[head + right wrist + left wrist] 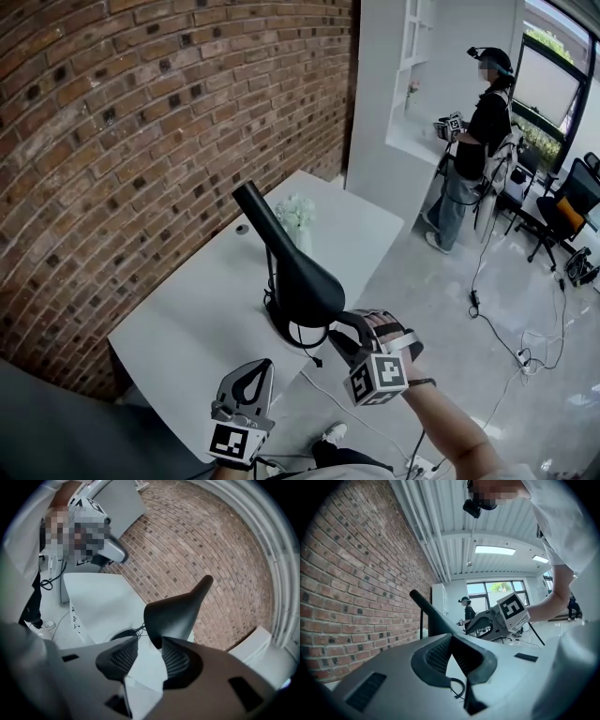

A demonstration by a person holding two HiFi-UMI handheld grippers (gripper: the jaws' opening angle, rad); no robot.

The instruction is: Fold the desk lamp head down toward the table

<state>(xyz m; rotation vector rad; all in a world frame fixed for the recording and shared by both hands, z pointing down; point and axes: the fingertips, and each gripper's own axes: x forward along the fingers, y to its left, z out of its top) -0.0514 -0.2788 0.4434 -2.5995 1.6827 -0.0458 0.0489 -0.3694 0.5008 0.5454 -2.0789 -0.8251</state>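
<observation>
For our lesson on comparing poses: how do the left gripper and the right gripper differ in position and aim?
The right gripper is at the black lamp head, whose wide rim sits at its jaw tips; the left gripper hangs clear of it, by the near edge of the table. The right gripper tilts downward; the left gripper points level. Both have jaws apart, gripping nothing.

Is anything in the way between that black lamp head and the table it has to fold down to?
Nothing visible blocks it. Below the lamp head there are only the lamp's own base and bare table. The flowers stand beyond the lamp, off to one side.
</observation>
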